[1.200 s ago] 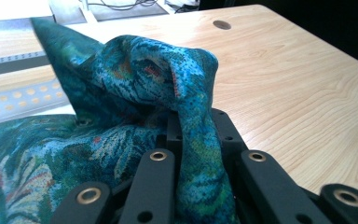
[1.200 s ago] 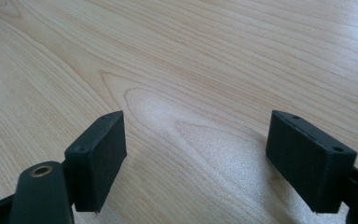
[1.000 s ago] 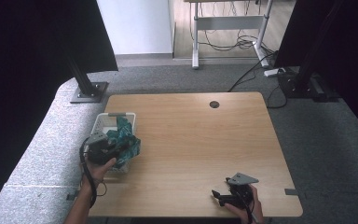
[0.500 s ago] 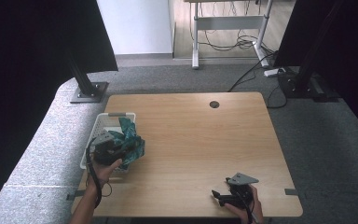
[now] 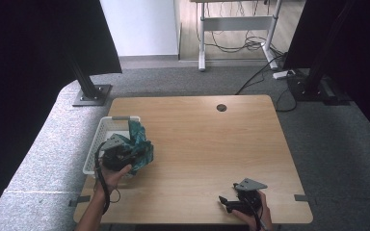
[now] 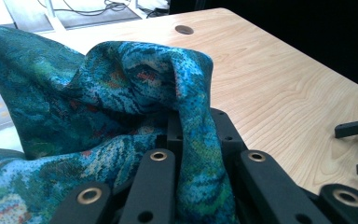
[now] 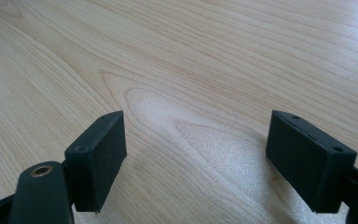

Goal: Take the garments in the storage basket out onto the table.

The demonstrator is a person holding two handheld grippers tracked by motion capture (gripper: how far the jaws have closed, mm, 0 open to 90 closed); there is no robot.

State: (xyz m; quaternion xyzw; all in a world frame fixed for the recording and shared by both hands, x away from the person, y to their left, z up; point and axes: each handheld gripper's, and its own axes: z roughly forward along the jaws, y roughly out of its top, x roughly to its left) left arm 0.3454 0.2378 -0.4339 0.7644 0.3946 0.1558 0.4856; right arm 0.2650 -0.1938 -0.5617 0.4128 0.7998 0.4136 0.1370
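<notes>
— Two grippers are working this wooden table: the left gripper is pinching a blue-green patterned cloth at the table's left edge, its jaws closed nearly together on a fold of fabric. The cloth is hanging partly over the white basket, bunched rather than spread.

— And the right gripper?

— It is resting near the front edge, well apart from the cloth, jaws standing wide with nothing but bare wood between them.

— What is looking risky?

— Only a narrow fold is sitting between the pads in the left gripper view, cloth draping loosely around them; a quick pull is likely to let it slip free, or to snag the trailing end on the basket rim and drag the basket along.

— Which way is the cloth running?

— Crumpled as it is, its longer stretch is seemingly running from the basket toward the person; no clear end is pointing anywhere.
</notes>
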